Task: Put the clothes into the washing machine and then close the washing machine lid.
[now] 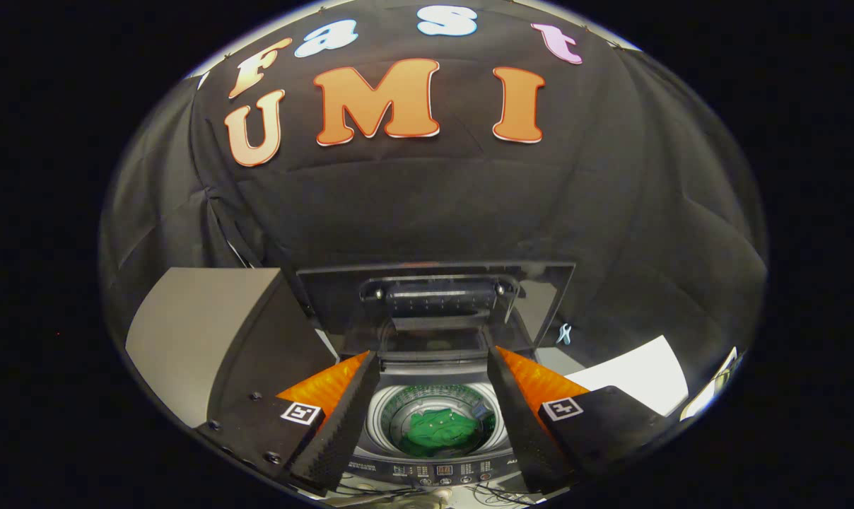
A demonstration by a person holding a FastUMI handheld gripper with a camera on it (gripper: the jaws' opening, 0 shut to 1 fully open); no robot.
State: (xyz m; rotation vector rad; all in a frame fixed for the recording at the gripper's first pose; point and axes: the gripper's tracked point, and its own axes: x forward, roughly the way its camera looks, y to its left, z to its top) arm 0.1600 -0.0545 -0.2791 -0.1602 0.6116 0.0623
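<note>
- Clothes, a crumpled green bundle, lie at the bottom of the drum of the washing machine, seen from above between the two fingers.
- The drum is round with a pale rim and perforated inner wall; the green bundle sits low in it, a little toward the near side, with bare drum wall showing behind it.
- The lid of the machine stands open, tilted up and back behind the drum opening; its dark underside and a ribbed handle-like part face the camera.
- The control panel strip runs along the near edge of the machine, below the drum, with small buttons and a small display; its markings are too small to tell.
- The gripper hovers above the opening with its fingers spread wide, one on each side of the drum mouth, holding nothing; the whole drum opening shows in the gap between them.
- The fingertips reach about level with the far rim of the drum, just short of the raised lid, without touching it.
- Left of the machine stands a grey box-like unit with a dark side, close beside it.
- Right of the machine a white sheet lies on a surface, apart from it.
- Black cloth of the booth's wall hangs behind the lid.
</note>
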